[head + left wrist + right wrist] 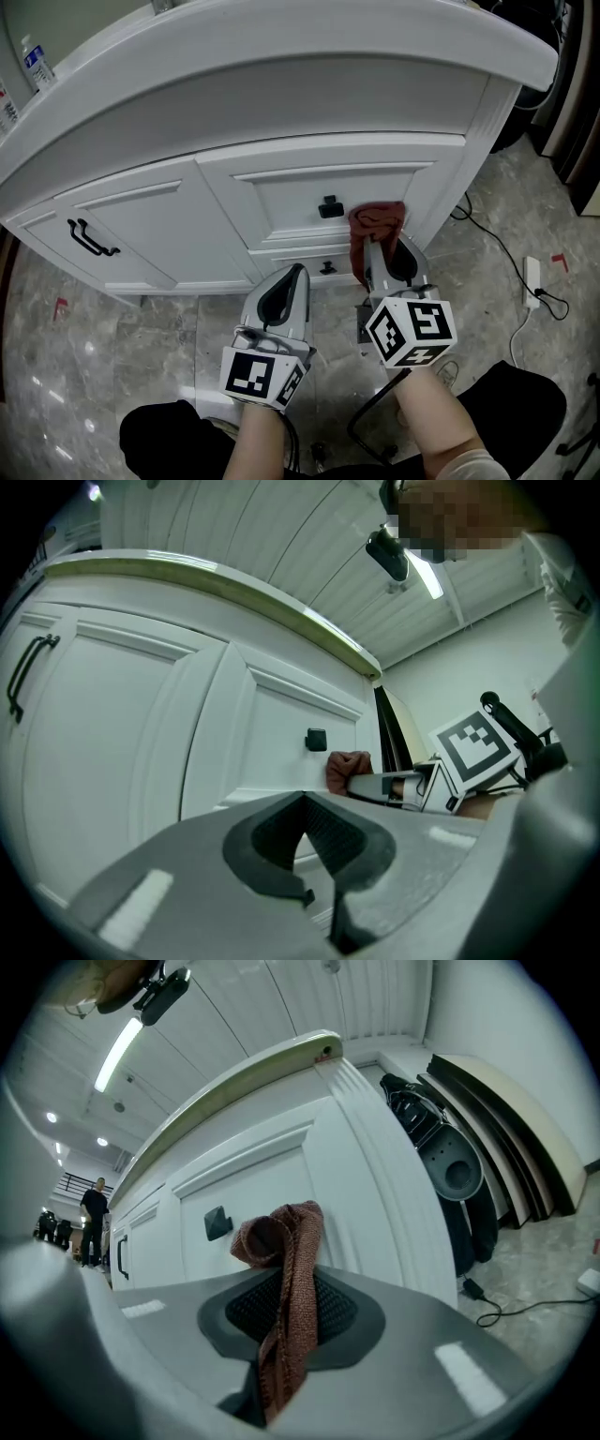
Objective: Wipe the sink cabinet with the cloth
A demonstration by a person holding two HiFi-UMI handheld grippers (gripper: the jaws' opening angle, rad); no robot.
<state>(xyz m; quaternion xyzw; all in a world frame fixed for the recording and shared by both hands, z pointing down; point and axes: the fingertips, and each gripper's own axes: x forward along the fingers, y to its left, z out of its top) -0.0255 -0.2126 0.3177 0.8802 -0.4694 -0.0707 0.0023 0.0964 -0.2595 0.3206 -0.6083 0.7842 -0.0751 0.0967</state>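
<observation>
The white sink cabinet fills the upper half of the head view, with a door at the left and drawers at the right. My right gripper is shut on a reddish-brown cloth, and the cloth bunches up against the upper drawer front just right of its black knob. Lower and to the left, my left gripper is shut with nothing in it, pointing at the cabinet's lower drawer. In the left gripper view the cloth shows beyond the closed jaws.
A black bar handle sits on the left door, a small knob on the lower drawer. On the marble floor at the right lie a black cable and a white power strip. Dark boards lean beside the cabinet.
</observation>
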